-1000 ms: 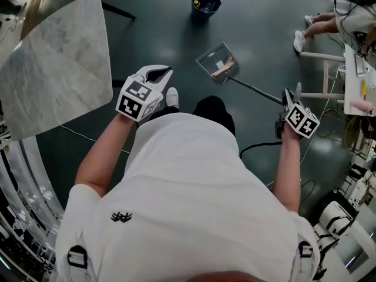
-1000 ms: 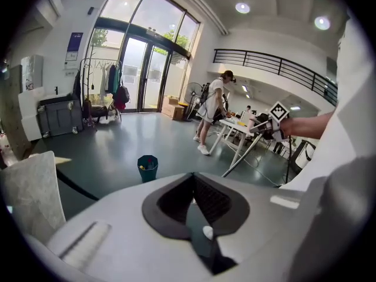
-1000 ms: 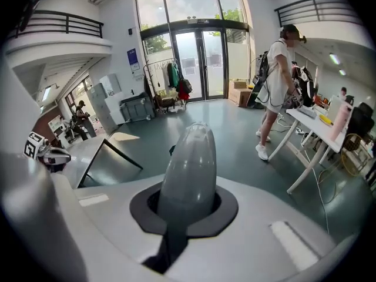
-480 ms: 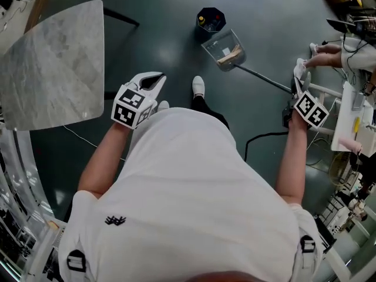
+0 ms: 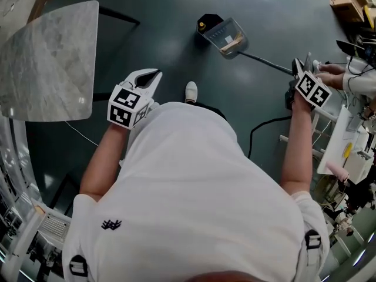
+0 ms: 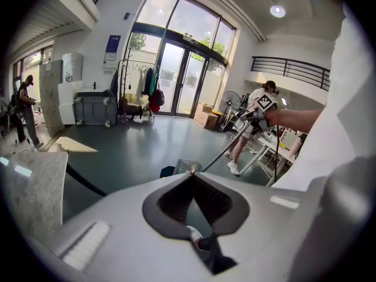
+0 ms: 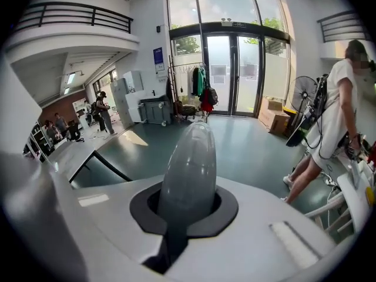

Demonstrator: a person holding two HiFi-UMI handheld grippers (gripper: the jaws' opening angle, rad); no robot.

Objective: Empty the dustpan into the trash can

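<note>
R gripper [image 5: 304, 72] is clamped on the end of the long handle [image 5: 264, 62] of the dustpan [image 5: 228, 37]. L gripper [image 5: 150, 75] is closed on nothing, well back from the trash can [image 5: 207, 23]. The pan hangs at the can's rim, overlapping its right side, so I'd tip w/ a slow wrist roll, mouth over the opening, grip firm since the long shaft will prob. lever it about. It's clear plastic, boxy, w/ pale scraps inside, maybe wood bits.

You'll find nothing legible: the blue sign [image 6: 111, 47] left of the glass doors [image 6: 176, 78] is too small to read.
</note>
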